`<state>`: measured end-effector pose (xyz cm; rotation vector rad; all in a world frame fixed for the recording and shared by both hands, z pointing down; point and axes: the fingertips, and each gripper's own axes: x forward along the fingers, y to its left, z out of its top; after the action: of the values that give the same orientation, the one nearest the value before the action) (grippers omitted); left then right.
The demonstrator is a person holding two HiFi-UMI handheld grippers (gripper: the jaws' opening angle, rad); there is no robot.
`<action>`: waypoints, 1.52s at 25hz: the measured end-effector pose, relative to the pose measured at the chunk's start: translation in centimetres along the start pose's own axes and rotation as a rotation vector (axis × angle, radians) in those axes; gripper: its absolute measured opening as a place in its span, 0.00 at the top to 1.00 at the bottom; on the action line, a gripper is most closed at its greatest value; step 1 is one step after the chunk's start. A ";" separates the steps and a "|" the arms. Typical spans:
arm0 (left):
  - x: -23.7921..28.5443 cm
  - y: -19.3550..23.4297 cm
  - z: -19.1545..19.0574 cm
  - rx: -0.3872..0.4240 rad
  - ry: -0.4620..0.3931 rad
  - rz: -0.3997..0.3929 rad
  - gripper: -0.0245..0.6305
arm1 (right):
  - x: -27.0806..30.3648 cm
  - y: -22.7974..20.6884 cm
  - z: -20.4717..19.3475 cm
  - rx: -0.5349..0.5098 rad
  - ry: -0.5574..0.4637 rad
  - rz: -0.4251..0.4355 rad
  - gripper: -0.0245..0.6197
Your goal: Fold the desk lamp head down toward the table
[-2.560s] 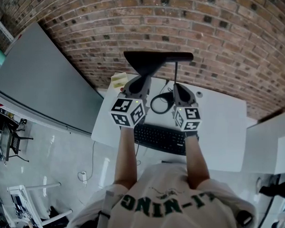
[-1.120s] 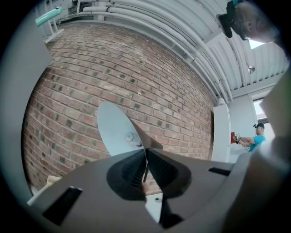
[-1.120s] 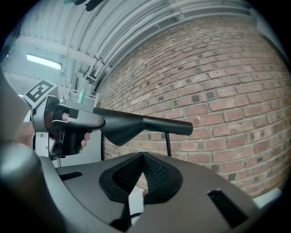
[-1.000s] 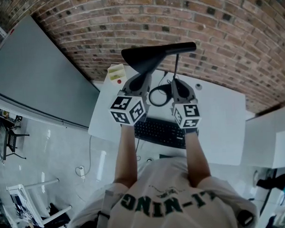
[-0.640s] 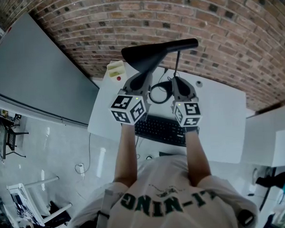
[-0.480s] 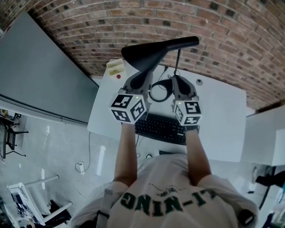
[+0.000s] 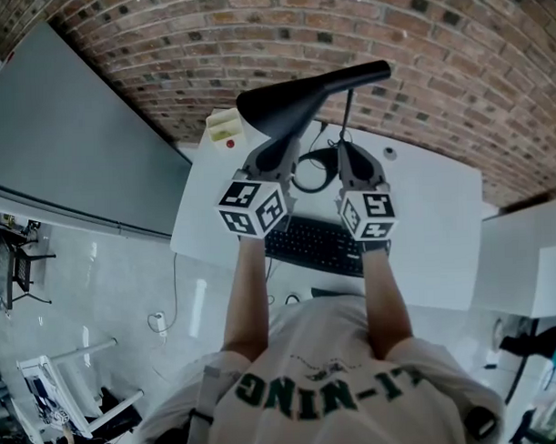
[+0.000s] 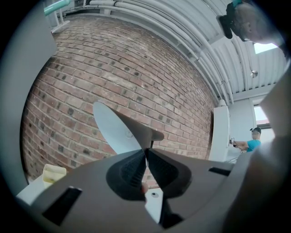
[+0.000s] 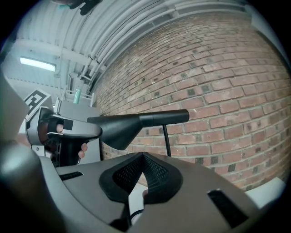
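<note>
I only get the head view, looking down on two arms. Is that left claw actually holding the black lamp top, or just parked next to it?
Observer: Holding, it seems: the left gripper view shows the left gripper's jaws pinched on the lamp head's thin edge.
Operator: And the other claw?
Observer: The right gripper's jaws are together, nothing between them.
Operator: Has the lamp tipped down?
Observer: Not yet; seen side-on in the right gripper view, it lies roughly level on its thin stem.
</note>
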<state>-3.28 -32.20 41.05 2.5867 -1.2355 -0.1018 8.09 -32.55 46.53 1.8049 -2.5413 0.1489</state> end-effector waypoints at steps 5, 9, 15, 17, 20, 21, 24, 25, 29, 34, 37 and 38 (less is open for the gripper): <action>0.3 0.1 -1.0 -0.016 0.013 -0.004 0.94 | 0.0 -0.2 0.0 -0.008 -0.004 0.002 0.97; 0.5 0.3 -1.7 -0.030 0.022 -0.009 0.94 | -0.1 -0.3 -0.2 0.004 0.002 -0.004 0.97; 0.9 0.5 -2.8 -0.038 0.031 -0.011 0.93 | 0.1 -0.3 -0.5 0.008 0.003 -0.003 0.97; 1.0 0.5 -3.0 -0.048 0.031 -0.016 0.93 | 0.2 -0.3 -0.3 0.006 0.001 -0.004 0.97; 1.1 0.5 -3.4 -0.066 0.033 -0.022 0.93 | 0.2 -0.6 -0.2 0.003 0.001 -0.008 0.97; 1.1 0.5 -3.6 -0.070 0.033 -0.023 0.93 | 0.2 -0.7 -0.3 0.005 0.002 -0.011 0.97; 1.3 0.5 -3.8 -0.074 0.035 -0.024 0.93 | 0.3 -1.0 -0.4 0.009 0.006 -0.013 0.97; 1.3 0.5 -3.9 -0.075 0.036 -0.025 0.93 | 0.3 -1.0 -0.4 0.010 0.006 -0.014 0.97; 1.4 0.5 -4.2 -0.086 0.039 -0.027 0.93 | 0.4 -1.0 -0.3 0.014 0.004 -0.021 0.97; 1.6 0.6 -4.5 -0.097 0.041 -0.026 0.93 | 0.3 -1.0 -0.4 0.010 0.005 -0.021 0.97; 1.7 0.6 -4.8 -0.105 0.043 -0.026 0.93 | 0.3 -1.1 -0.4 0.011 0.006 -0.022 0.97; 1.7 0.6 -4.9 -0.107 0.042 -0.025 0.92 | 0.3 -1.2 -0.4 0.011 0.005 -0.022 0.97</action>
<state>-1.76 -32.86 46.03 2.5001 -1.1504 -0.1153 9.08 -33.21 47.03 1.8331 -2.5214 0.1663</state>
